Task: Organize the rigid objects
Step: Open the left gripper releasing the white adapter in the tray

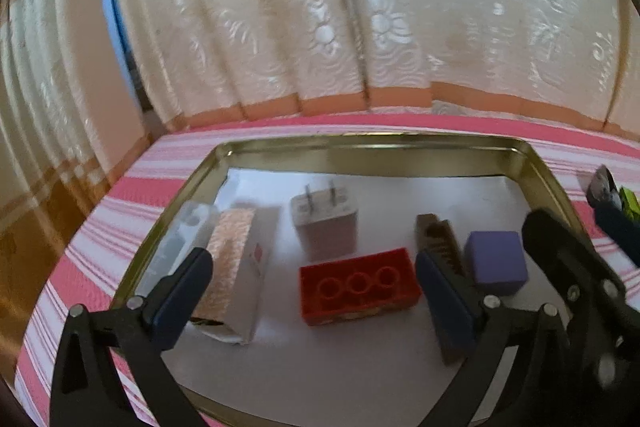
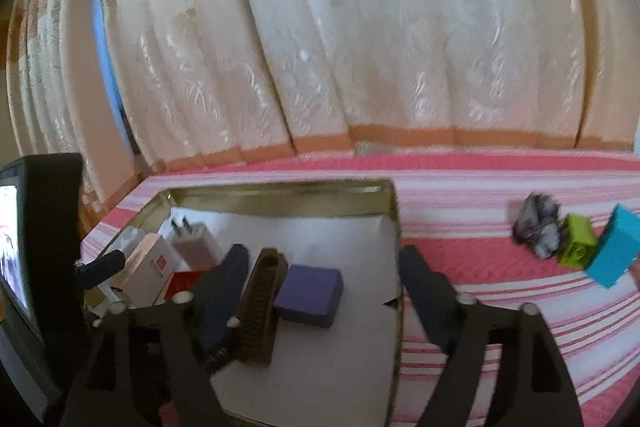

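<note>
Rigid objects, catalogued from the fingers outward. Left gripper [image 1: 314, 291]: fingers spread wide, nothing gripped; red brick [image 1: 358, 285] lying between them inside the gold tin [image 1: 372, 143]. Right gripper [image 2: 320, 291]: fingers parted, empty; brown comb-like piece [image 2: 260, 303] and purple block [image 2: 310, 295] set between them, untouched. Also in the tin: white charger [image 1: 324, 223], patterned carton [image 1: 232, 267]. On the striped cloth [image 2: 500, 179], well apart: green block [image 2: 576, 241], teal box [image 2: 614, 251], and a grey item [image 2: 536, 227], possibly a stone.
</note>
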`<action>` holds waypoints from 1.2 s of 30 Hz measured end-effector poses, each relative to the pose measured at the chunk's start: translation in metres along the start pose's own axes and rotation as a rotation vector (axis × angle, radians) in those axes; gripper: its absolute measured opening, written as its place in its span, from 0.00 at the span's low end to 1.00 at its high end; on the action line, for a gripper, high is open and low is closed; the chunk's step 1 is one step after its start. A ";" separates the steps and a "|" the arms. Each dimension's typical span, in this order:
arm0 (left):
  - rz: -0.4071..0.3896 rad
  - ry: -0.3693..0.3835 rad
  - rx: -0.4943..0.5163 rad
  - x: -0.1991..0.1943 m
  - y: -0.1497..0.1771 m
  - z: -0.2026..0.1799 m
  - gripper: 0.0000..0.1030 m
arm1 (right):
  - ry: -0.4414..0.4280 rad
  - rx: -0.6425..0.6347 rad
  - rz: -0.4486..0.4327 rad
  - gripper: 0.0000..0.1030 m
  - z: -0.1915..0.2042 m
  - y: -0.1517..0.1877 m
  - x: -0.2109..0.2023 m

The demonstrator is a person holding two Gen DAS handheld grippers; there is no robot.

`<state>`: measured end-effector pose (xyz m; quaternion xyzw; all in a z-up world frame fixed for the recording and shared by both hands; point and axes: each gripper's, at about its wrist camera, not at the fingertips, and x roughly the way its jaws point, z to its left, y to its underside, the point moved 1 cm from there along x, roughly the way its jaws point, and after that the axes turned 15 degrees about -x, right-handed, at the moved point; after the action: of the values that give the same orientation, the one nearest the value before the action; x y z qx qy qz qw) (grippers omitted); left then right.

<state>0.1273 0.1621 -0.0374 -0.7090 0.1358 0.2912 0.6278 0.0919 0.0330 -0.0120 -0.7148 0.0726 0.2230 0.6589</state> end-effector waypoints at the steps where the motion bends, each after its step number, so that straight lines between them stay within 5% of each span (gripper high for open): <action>1: -0.010 0.001 0.009 -0.002 0.000 -0.002 1.00 | 0.002 -0.004 -0.016 0.80 0.000 0.000 -0.003; 16: -0.028 0.012 0.002 -0.007 0.000 -0.001 1.00 | 0.105 0.060 -0.029 0.80 -0.020 0.001 -0.008; 24: 0.004 0.087 -0.100 -0.007 0.001 0.006 1.00 | 0.117 0.084 -0.039 0.80 -0.028 0.003 -0.012; 36: -0.085 0.075 -0.110 -0.024 0.004 0.004 1.00 | 0.155 0.125 -0.031 0.80 -0.055 0.012 -0.023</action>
<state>0.1054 0.1613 -0.0266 -0.7578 0.1128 0.2446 0.5944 0.0795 -0.0268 -0.0113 -0.6885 0.1259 0.1516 0.6980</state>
